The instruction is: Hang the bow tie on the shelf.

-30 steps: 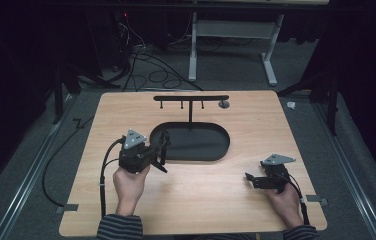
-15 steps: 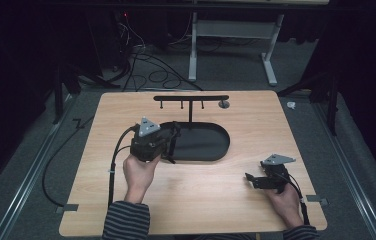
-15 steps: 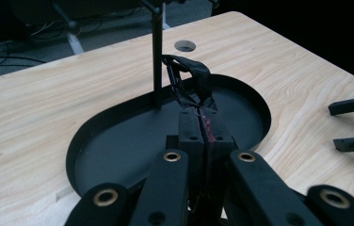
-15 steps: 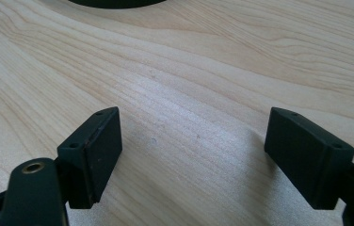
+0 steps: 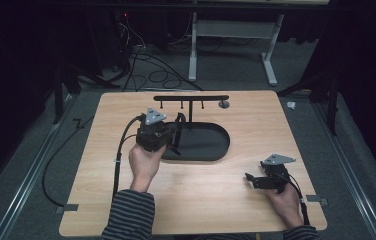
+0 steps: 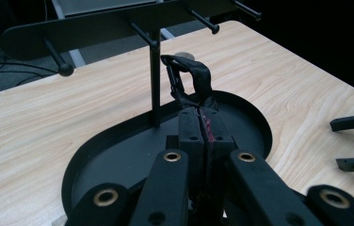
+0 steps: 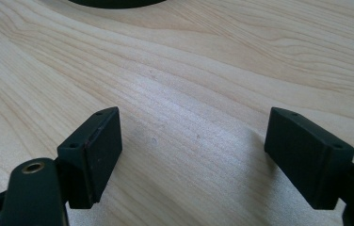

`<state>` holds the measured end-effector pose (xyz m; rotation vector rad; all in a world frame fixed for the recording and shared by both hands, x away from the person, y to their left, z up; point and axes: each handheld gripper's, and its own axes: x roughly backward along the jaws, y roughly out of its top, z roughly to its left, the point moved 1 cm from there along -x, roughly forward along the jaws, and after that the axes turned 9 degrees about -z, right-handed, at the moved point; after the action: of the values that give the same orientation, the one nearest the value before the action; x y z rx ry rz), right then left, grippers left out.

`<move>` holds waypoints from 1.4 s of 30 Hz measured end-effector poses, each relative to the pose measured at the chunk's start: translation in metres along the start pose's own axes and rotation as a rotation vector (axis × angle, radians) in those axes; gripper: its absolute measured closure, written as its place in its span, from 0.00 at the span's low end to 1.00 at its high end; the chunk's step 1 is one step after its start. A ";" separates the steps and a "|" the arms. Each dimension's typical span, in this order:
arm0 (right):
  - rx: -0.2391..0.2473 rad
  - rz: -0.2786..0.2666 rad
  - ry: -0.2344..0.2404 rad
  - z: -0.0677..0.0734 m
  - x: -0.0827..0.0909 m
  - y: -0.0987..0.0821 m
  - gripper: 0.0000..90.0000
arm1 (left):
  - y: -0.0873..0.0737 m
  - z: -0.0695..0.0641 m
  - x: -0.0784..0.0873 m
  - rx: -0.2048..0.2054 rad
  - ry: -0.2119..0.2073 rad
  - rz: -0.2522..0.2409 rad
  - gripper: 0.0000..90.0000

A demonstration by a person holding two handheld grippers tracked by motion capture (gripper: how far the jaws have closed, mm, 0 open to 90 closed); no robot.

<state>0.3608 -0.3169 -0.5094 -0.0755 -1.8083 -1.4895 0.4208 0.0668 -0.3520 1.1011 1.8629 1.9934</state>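
A: What is the left gripper holding?

B: A black strap with a metal clip on it. The jaws are pressed together on its lower end, and it loops up above them in front of the post of the hook rack.

A: Where is that over the table?

B: Over the left end of the black oval tray, which is the rack's base. The rack's bar carries several short pegs. Nothing else lies in the tray as far as I can see.

A: And the right gripper?

B: Its jaws stand wide apart with only bare wood between them. In the high view it sits near the table's front right, well apart from the tray, in the right hand. The left hand holds its gripper just beside the tray's rim.
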 end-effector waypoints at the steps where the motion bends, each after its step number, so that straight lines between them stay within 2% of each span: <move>1: 0.000 0.000 0.000 0.000 0.000 0.000 0.23 | 0.001 0.000 -0.001 0.002 0.001 -0.002 0.99; 8: -0.002 0.000 -0.001 0.000 0.000 0.000 0.23 | 0.008 0.002 -0.008 0.003 0.008 -0.027 0.99; 19: -0.003 0.000 0.000 0.000 0.000 0.000 0.23 | 0.017 0.006 -0.022 0.002 0.031 -0.028 0.99; 21: -0.004 0.000 0.000 0.000 0.000 0.000 0.23 | 0.018 0.007 -0.025 0.013 0.028 -0.036 0.99; 35: -0.006 -0.003 0.002 0.000 0.000 0.000 0.23 | 0.018 0.016 -0.041 0.035 0.097 -0.060 0.99; 42: -0.007 -0.002 0.001 0.000 0.000 0.000 0.23 | 0.016 0.017 -0.052 0.030 0.120 -0.046 0.99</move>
<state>0.3610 -0.3170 -0.5095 -0.0757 -1.8033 -1.4971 0.4735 0.0461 -0.3581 0.9560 1.9634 2.0541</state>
